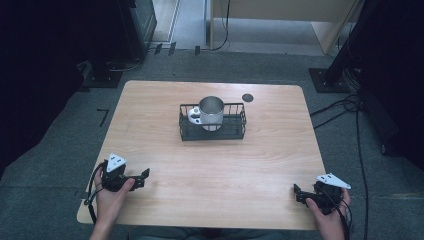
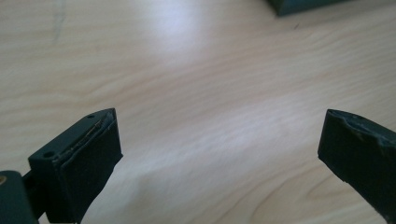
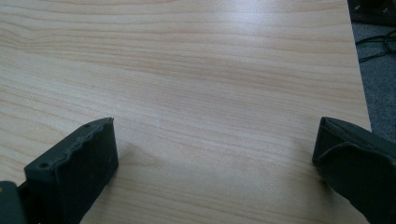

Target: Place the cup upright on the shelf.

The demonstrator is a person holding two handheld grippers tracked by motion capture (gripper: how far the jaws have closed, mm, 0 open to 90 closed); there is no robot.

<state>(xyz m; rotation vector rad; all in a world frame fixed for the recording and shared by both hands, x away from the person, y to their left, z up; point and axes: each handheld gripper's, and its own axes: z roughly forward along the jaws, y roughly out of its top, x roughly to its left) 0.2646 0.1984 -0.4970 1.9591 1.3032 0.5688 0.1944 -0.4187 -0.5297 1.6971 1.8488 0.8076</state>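
While tongs (image 1: 142, 176) gape, mug (image 1: 212, 112) sits well apart.

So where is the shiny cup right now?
In the high view the metal cup stands upright inside the black wire basket, toward the basket's left part, at the far middle of the wooden table, near a small dark disc.

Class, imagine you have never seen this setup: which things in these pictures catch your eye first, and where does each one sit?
First, the shiny metal mug standing upright inside the black wire basket at the middle of the wooden table, towards its far side. Next, the two hand-held grippers at the near corners, the left gripper and the right gripper, both with jaws open over bare wood.
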